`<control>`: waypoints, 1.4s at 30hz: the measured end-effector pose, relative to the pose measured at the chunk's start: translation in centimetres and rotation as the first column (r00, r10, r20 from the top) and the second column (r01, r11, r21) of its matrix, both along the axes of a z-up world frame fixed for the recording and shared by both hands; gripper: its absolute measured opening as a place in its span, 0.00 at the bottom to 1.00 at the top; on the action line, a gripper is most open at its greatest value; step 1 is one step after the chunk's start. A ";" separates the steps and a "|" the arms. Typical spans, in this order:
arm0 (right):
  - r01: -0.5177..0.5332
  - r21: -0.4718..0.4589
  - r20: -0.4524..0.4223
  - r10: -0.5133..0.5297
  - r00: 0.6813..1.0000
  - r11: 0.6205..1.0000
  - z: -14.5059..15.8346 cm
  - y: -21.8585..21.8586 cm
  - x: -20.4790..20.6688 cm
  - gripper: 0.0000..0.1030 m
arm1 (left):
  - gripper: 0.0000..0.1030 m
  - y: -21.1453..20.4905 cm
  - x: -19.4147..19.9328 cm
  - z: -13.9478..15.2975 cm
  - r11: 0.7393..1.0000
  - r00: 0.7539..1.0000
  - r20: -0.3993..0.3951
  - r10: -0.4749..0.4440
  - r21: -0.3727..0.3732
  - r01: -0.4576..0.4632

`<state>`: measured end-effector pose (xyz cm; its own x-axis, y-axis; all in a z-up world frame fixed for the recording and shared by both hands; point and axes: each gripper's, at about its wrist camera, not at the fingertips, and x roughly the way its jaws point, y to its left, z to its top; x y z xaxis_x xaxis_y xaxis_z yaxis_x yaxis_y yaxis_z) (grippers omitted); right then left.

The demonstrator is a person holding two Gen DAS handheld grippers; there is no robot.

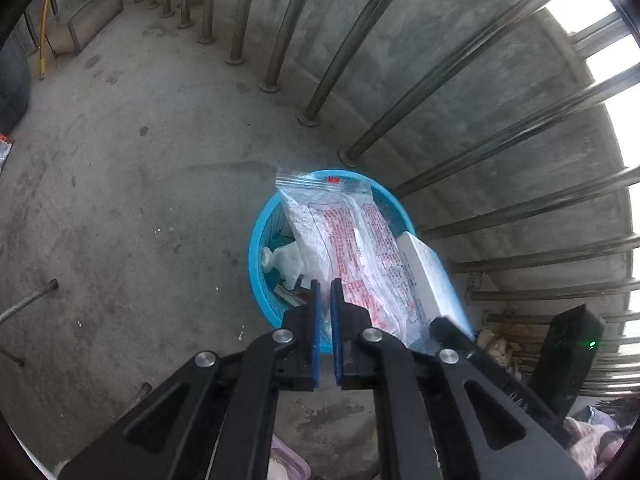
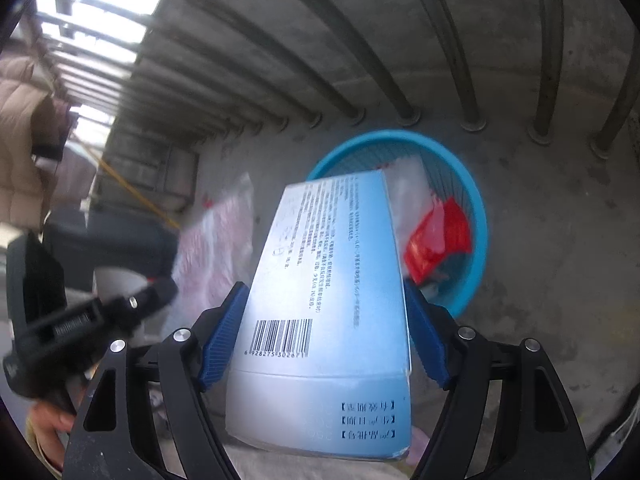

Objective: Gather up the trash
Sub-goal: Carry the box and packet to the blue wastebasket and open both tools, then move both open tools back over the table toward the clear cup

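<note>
Trash comes first: a clear plastic bag [image 1: 352, 248] with red print is pinched at its near end between the blue pads of the left gripper [image 1: 326, 292]. Its two fingers are almost together, with only the thin bag between them. The bag hangs out over the blue basket [image 1: 256, 256], and its far end reaches past the far rim.

A white and blue box [image 2: 324, 304] with a barcode sits between the fingers of the right gripper [image 2: 324, 312]. That gripper is spread wide, and its blue pads press on both long sides of the box. The box is held up in the air, near the basket. In the left wrist view the same box [image 1: 428, 276] shows just to the right of the bag, over the basket's right rim.

Inside the basket lie a crumpled white tissue [image 1: 288, 260] and a red wrapper [image 2: 438, 236], with some small dark bits at the bottom that are too hard to make out.

The basket stands on a grey concrete floor [image 1: 140, 200], close to a row of metal railing bars [image 1: 360, 32] set into the floor. A yellow stick [image 1: 42, 40] leans far off in the corner.
</note>
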<state>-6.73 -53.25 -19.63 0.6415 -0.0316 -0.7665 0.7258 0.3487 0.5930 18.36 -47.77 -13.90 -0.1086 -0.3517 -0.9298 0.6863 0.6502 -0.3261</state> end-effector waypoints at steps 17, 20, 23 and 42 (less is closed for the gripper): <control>0.103 0.067 -0.145 -0.093 0.985 0.992 -7.4 -1.7 -3.2 0.82 | 0.56 -1.2 0.5 -3.9 0.988 0.999 -0.037 -0.016 0.154 0.022; 0.093 0.038 -0.121 -0.088 0.989 0.995 -5.8 -1.5 -3.7 0.82 | 0.57 -0.3 0.3 -1.2 0.995 0.999 -0.027 -0.023 0.098 0.025; 0.057 -0.012 -0.079 -0.058 0.995 0.998 -3.4 -1.0 -3.8 0.82 | 0.61 1.5 -0.4 2.1 0.999 0.999 0.011 -0.033 0.040 0.033; -0.268 -0.068 0.117 0.275 0.954 0.961 5.7 8.5 1.1 0.77 | 0.68 30.1 -4.0 17.0 0.937 0.932 0.248 0.265 -0.293 -0.189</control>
<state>-5.61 -44.79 -13.92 0.7213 0.1198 -0.6822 0.5214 0.5544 0.6487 14.38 -17.69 3.13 0.2535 -0.5690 -0.7823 0.6181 0.7174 -0.3215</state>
